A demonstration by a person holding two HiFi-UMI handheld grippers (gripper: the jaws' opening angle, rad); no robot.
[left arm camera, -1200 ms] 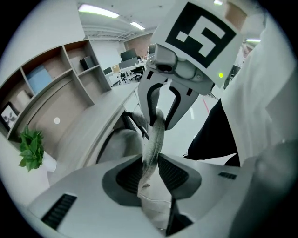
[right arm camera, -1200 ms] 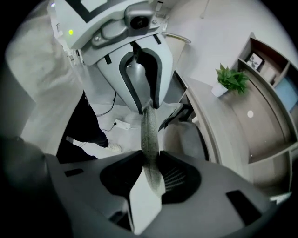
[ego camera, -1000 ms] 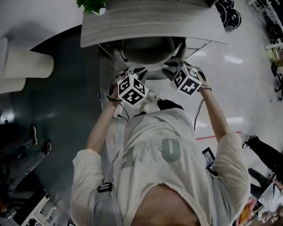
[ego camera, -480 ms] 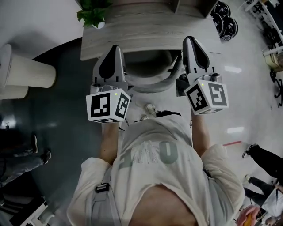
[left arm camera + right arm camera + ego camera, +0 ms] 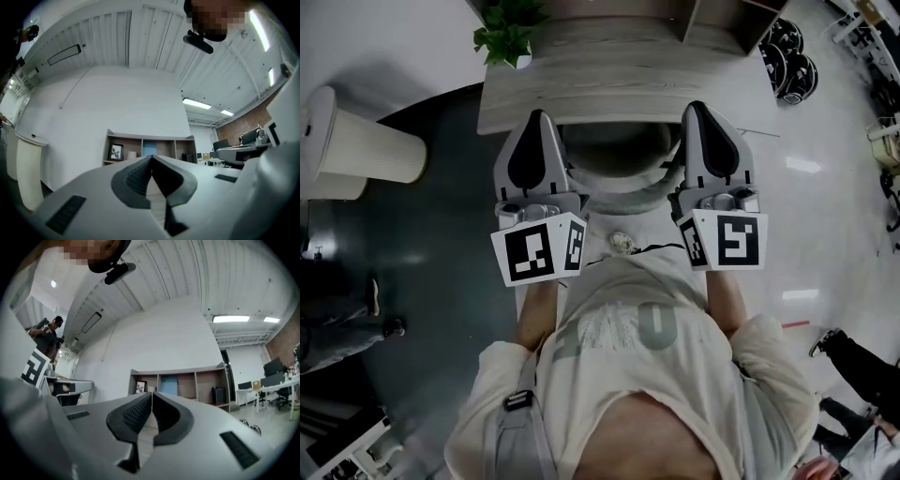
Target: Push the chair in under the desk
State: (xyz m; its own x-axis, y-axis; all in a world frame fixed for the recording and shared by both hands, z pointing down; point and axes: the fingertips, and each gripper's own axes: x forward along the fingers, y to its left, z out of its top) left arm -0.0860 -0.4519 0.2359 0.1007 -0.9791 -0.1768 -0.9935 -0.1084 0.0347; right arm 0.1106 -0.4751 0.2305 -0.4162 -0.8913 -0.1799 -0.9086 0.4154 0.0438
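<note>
Looking first at the grey office chair (image 5: 614, 155) with its round seat: sits with the front of the seat beneath the pale wood-grain worktop (image 5: 619, 84), the rear and the curved backrest (image 5: 619, 199) still out on the person's side. Lies ahead of and below both tools, centred between them, so equally near either hand; runs its backrest crosswise to the way a push would go.

Hangs the left tool (image 5: 537, 117) over the backrest's left end and the right tool (image 5: 699, 106) over its right end, both clear of the chair and pointing roughly level across the worktop's edge. Shows the left ribbed pads (image 5: 138, 176) pressed together on nothing. Shows the right pads (image 5: 136, 416) likewise together and empty, having just been closing.

Differs from a second ago: then both tools low at the backrest, now lifted off and swung forward. Keeps the chair seemingly as deep under the worktop as before.
</note>
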